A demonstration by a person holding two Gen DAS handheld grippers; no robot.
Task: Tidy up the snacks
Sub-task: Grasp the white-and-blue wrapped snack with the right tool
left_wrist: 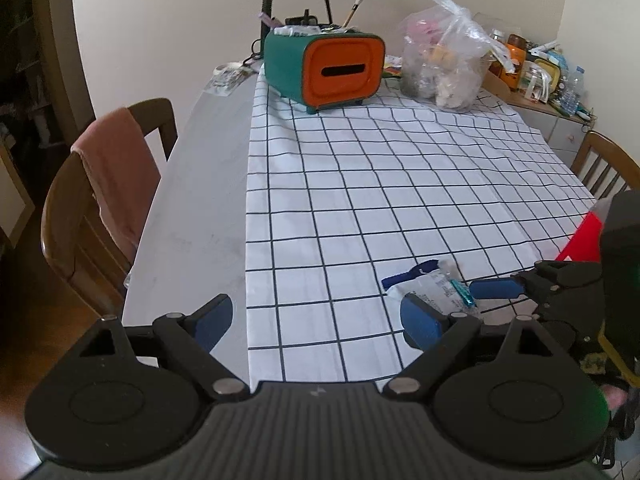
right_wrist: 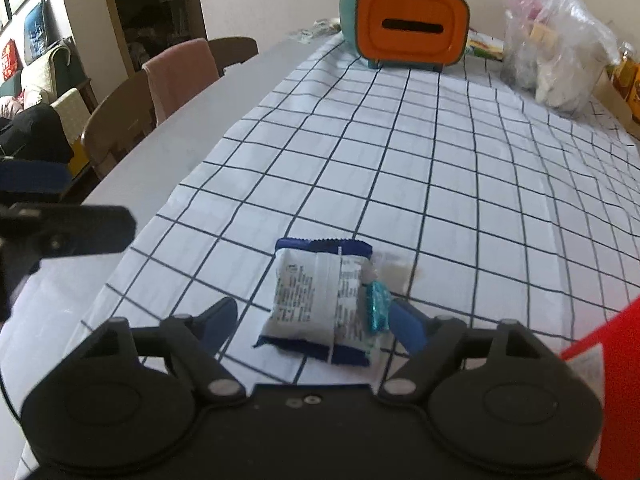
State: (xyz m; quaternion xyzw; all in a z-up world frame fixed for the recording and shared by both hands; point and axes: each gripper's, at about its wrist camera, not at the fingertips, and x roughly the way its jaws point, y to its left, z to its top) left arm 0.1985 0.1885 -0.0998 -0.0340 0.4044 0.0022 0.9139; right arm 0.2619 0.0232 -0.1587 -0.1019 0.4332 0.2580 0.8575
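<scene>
Right wrist view showed the right gripper [right_wrist: 310, 320] spread wide and low over the checked tablecloth [right_wrist: 460, 168], its blue fingers [right_wrist: 408, 326] flanking a white-and-blue snack packet [right_wrist: 320, 300] that lay flat at 12 o'clock, just ahead of the gripper body. A small teal-wrapped candy [right_wrist: 377, 306] rested against the packet's edge at 3 o'clock, touching or nearly touching the inner face of the finger on that side. A red container [right_wrist: 592, 332] sat at 4 o'clock. Left wrist view showed the left gripper [left_wrist: 320, 320] likewise wide and holding nothing, with the same packet at 2 o'clock. Judged from this arrangement, closing risked trapping the candy together with the packet, so that one might slip free on lifting. The flat, slick wrapper might also buckle or squirt forward, and low fingers could snag and drag the loose cloth.
</scene>
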